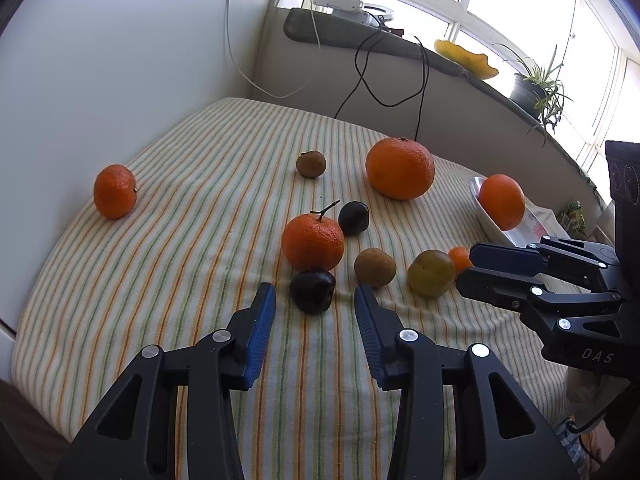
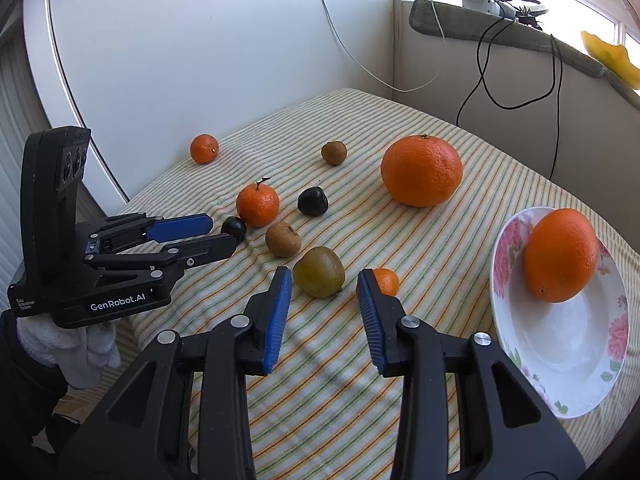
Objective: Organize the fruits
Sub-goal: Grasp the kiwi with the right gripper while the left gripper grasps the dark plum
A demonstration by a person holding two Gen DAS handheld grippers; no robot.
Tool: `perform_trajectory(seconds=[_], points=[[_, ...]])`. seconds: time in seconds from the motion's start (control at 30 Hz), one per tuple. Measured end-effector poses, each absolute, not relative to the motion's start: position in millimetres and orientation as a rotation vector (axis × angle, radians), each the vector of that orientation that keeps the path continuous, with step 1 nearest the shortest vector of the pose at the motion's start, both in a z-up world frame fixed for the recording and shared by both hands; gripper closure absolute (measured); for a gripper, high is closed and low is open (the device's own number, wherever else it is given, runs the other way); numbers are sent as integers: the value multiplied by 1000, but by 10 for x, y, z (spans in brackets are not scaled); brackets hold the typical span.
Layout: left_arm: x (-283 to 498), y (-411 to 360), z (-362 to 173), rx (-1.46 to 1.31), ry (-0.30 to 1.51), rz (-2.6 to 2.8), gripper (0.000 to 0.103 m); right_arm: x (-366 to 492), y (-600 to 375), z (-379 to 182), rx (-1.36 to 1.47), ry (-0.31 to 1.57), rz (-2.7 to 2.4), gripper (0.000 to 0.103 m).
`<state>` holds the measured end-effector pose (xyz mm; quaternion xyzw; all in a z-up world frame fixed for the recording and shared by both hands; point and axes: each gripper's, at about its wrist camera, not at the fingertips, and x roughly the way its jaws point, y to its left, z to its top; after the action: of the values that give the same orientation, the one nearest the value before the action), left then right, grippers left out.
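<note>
Left wrist view: the left gripper (image 1: 315, 300) stands spread wide over the striped cloth (image 1: 160, 280), its blue pads (image 1: 260, 332) holding nothing. A dark plum (image 1: 312, 291) lies just ahead of the gap between the fingertips, touching neither. Directly behind it sits a stemmed tangerine (image 1: 313, 242), with a second dark plum (image 1: 353, 218) just beside that. To the right lie a brown kiwi (image 1: 375, 267) and a greenish fruit (image 1: 431, 273). The right gripper (image 1: 466, 268) comes in from the right edge, jaws apart and empty, its tips near the greenish fruit and a tiny orange (image 1: 459, 258) (partly hidden). Farther back are a large orange (image 1: 400, 168), a small kiwi (image 1: 311, 164) and a lone tangerine (image 1: 115, 191) at far left.

Right wrist view: the right gripper (image 2: 323, 284) is likewise spread wide and grips nothing. The greenish fruit (image 2: 319, 272) lies just beyond its fingertips, nearer the left finger; the tiny orange (image 2: 386, 281) peeks from behind the right finger. One orange (image 2: 560, 255) rests in the flowered plate (image 2: 560, 360) at right. The left gripper (image 2: 224, 234) shows at left, jaws parted, tips beside the dark plum (image 2: 234, 228).
</note>
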<state>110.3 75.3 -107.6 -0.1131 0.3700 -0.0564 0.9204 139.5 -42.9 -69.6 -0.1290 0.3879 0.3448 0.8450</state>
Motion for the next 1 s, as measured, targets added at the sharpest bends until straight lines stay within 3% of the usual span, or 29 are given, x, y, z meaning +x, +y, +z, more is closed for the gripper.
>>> perform_trajectory(seconds=[0.47, 0.83, 1.0], points=[[1191, 746, -1108, -216, 776, -121, 69, 1519, -251, -803, -336, 831, 714, 67], [1209, 775, -1124, -220, 778, -125, 80, 1516, -122, -852, -403, 826, 726, 67], [1198, 762, -1120, -213, 773, -121, 80, 1465, -75, -866, -427, 817, 733, 74]])
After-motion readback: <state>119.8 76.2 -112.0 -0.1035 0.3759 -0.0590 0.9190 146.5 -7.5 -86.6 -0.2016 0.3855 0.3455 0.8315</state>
